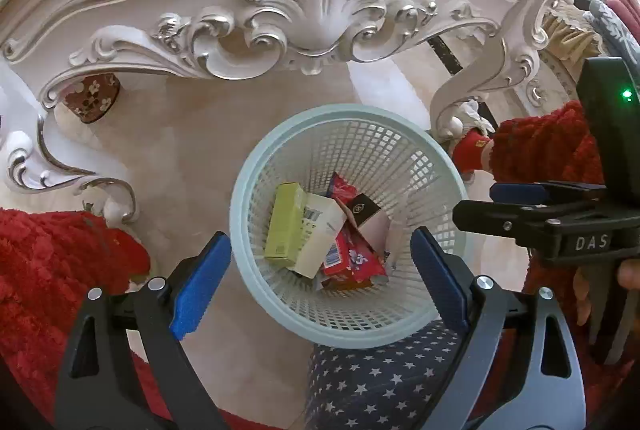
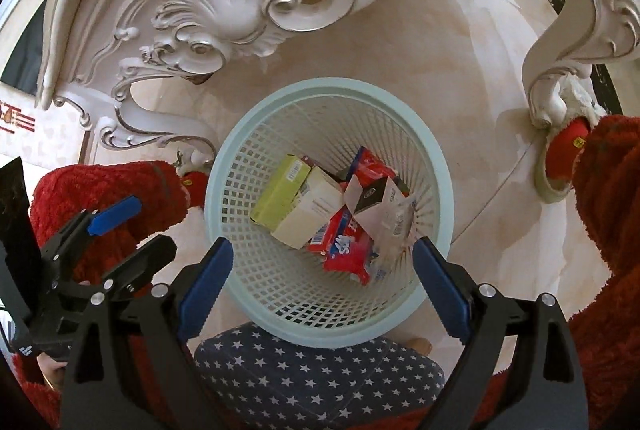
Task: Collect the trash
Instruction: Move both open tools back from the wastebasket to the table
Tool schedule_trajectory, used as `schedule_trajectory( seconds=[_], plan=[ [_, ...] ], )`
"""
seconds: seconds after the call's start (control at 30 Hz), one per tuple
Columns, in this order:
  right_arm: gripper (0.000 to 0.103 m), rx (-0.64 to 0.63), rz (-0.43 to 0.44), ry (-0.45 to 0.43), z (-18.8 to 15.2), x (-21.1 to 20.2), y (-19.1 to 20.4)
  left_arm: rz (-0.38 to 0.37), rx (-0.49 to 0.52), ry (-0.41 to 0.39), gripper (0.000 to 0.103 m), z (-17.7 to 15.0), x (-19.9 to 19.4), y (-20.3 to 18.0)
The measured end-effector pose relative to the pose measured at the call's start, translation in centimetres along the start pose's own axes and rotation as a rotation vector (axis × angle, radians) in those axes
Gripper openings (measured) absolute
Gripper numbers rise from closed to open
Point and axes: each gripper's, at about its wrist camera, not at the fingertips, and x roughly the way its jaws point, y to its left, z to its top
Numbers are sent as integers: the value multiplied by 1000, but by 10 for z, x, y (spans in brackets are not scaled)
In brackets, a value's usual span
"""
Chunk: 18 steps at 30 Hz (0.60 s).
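Plastic lattice basket (image 1: 400,158) holds crumpled cartons (image 1: 304,230); both tongs (image 1: 320,274) (image 2: 324,286) apart, empty.

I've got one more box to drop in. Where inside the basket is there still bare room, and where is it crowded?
Bare mesh shows along the near wall of the basket, below the red packet, and on the far wall. The middle is crowded: green box, cream box and packet lie piled together. Both grippers, left and right, are open and empty.

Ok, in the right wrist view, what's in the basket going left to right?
Inside the basket: green box → cream box → red packet → white carton with a black panel.
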Motion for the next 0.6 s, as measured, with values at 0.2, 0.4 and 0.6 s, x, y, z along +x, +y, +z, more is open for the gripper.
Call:
schedule_trajectory(
  seconds=[0.2, 0.4, 0.6],
  plan=[
    [88, -6, -3, -9, -1, -2, 0, -27, 7, 1, 89, -2, 1, -3],
    [88, -22, -10, -40, -3, -10, 4, -31, 2, -7, 89, -3, -2, -1],
    [88, -174, 37, -252, -14, -66, 35, -17, 16, -195, 89, -2, -51, 1]
  ],
)
